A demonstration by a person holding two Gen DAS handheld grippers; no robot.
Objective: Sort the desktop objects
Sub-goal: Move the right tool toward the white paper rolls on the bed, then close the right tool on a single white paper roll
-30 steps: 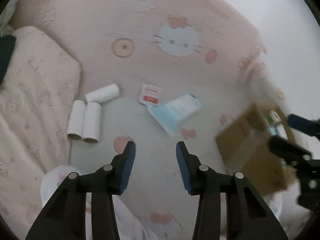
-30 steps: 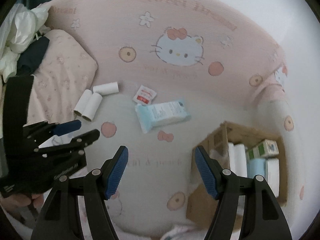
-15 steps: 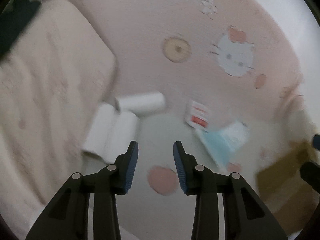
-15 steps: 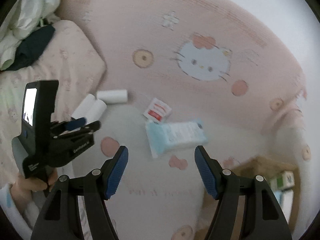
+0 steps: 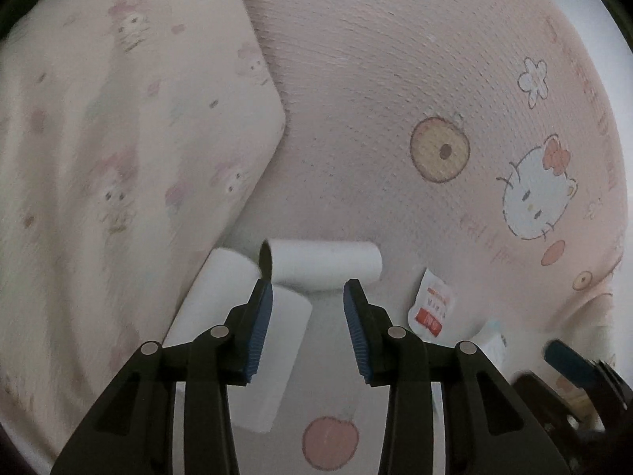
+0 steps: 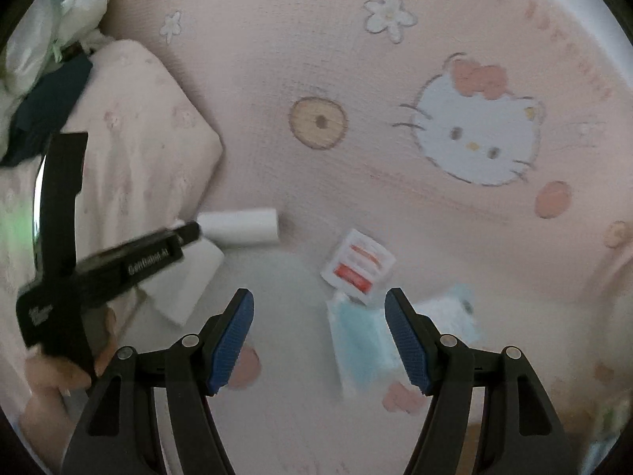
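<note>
Left claw [image 5: 307,291] hangs open above white paper rolls [image 5: 324,263] at its twelve o'clock on the pink bedspread [image 5: 376,79]. Right claw [image 6: 319,303] gapes empty over a tissue pack [image 6: 360,340]; a sachet [image 6: 358,265] lies at twelve o'clock.

Left tongs [image 5: 307,289] just reopened, empty; right tongs [image 6: 319,297] wide.

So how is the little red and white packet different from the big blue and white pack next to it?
The small red and white sachet is squarish with a red band; the pale blue and white soft pack is longer, bigger and mostly blue. The sachet lies further from the right hand-held gripper; the pack sits partly between that gripper's open fingers, untouched. Both lie flat on the pink cartoon-cat cloth, close together.
</note>
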